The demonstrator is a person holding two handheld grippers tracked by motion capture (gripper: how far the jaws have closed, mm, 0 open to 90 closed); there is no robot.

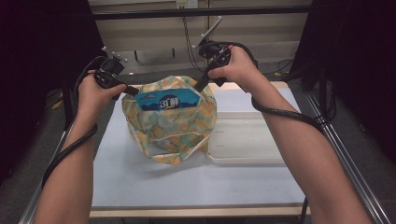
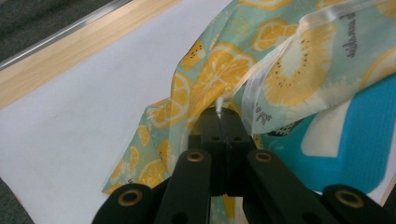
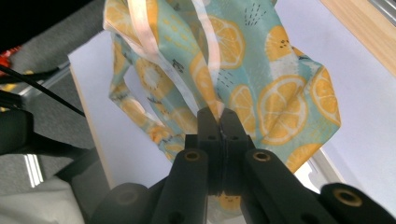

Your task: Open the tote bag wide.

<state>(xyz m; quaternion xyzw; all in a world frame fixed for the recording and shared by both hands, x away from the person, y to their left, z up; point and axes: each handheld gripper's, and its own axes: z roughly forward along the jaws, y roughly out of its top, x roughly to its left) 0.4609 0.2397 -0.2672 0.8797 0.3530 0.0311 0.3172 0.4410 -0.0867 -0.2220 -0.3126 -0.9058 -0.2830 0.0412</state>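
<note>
Teal-and-orange citrus-print bag (image 1: 170, 123) sits mid-surface, held up by both claws at its top edge, mouth spread between them. White surface (image 1: 154, 182) under it, wooden edge along the near side. Bag bottom looks to rest on the surface, body sagging in folds; hard to tell from the high view how much weight is on the surface.

Left claw (image 1: 134, 91) comes in from the left, jaws pressed together on the bag's rim. Left gripper view: left claw (image 2: 223, 112) pinches a thin fold of the clear-edged rim, no gap between the jaws. Person's left hand (image 1: 95, 93) wraps the gripper body, cable trailing down the forearm.

Right claw (image 1: 200, 87) comes in from the far right side, angled down to the rim's other side. Right gripper view: right claw (image 3: 219, 116) closed tight on the fabric just beside the pale rim strip, cloth caught between the tips. Right hand (image 1: 238, 67) grips its handle, grey plate sticking up behind.

Blue package (image 1: 169, 100) with white lettering sits inside the open mouth, top part showing between the two claws. In the left gripper view it shows as a blue-and-white block (image 2: 355, 149) just behind the rim.

White tray (image 1: 247, 140) lies on the surface right of the bag, touching or just beside its lower side.
</note>
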